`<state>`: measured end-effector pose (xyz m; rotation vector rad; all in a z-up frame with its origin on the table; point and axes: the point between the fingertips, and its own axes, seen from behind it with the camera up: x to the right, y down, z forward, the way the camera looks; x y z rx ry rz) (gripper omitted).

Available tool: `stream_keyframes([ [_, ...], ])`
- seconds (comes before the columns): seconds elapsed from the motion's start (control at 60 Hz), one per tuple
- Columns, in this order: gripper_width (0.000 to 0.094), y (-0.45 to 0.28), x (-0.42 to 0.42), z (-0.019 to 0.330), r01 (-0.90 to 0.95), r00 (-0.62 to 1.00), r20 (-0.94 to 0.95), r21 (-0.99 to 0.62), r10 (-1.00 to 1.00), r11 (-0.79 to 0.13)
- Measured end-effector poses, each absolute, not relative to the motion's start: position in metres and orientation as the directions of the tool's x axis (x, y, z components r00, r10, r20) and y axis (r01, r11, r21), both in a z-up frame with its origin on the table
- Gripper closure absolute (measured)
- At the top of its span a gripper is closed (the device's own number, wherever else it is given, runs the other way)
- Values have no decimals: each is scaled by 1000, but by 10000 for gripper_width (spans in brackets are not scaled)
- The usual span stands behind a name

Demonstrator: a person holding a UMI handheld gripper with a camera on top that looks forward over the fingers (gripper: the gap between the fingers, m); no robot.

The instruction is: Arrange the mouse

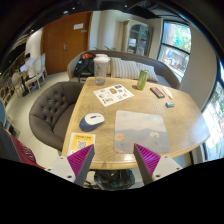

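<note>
A wooden table (150, 105) spreads ahead of the tongs (115, 158), whose fingers stand wide apart, holding nothing. A grey sofa (52, 108) curves beyond the left finger. A clear sheet (140, 130) lies just ahead. The white mouse (94, 118) sits on a blue mat (90, 124), ahead and left, well apart from the fingers.

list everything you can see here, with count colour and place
table: 1, light wood, ahead of the claw
mouse: 1, white, on the dark mouse mat
mouse mat: 1, dark blue, table's near left part
clear sheet: 1, see-through, right of the mouse
paper: 1, printed white, mid table
bottle: 1, green, far side
sofa: 1, dark grey, left of table
claw: 1, purple pads, open, empty
</note>
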<state>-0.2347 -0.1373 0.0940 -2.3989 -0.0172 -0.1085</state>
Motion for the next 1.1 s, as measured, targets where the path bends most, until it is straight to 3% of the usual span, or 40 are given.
stream_keyframes([
  [0.117, 124, -130, -247, 82, 67, 998, 58, -674, 37, -735],
  [0.45, 126, -52, -311, -16, 46, 989, -70, -682, 128, -730],
  [0.933, 137, 60, -345, -17, 19, 998, -26, -757, 59, -653],
  [0.983, 195, 64, -346, -15, 13, 998, -26, -762, 50, -648],
  [1.033, 337, 66, -344, -15, 2, 999, -26, -766, 34, -643],
  [1.1, 359, 66, -346, -16, -16, 999, -34, -772, 16, -636],
])
